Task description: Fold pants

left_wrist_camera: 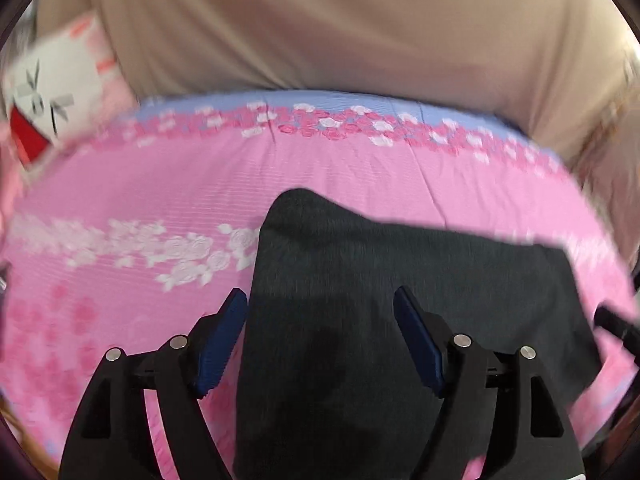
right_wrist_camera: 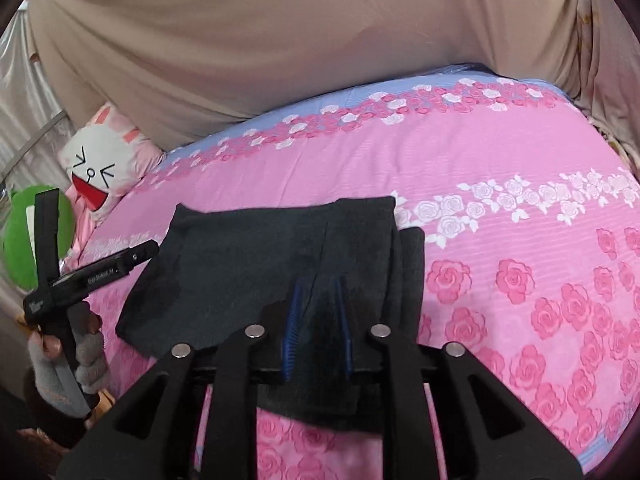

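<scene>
Dark grey pants [left_wrist_camera: 400,300] lie folded into a compact rectangle on the pink rose-print bedspread [left_wrist_camera: 140,184]; they also show in the right wrist view [right_wrist_camera: 256,264]. My left gripper [left_wrist_camera: 320,300] is open, its blue pads wide apart above the near edge of the pants, holding nothing. My right gripper [right_wrist_camera: 318,292] has its blue pads close together on a fold of the pants at their near right side. The left gripper device and the gloved hand holding it [right_wrist_camera: 80,280] show at the left of the right wrist view.
A white cartoon-face cushion [right_wrist_camera: 100,164] and a green plush [right_wrist_camera: 24,236] sit at the bed's left end. A beige draped cloth [right_wrist_camera: 280,40] hangs behind the bed. The bedspread [right_wrist_camera: 520,260] stretches to the right of the pants.
</scene>
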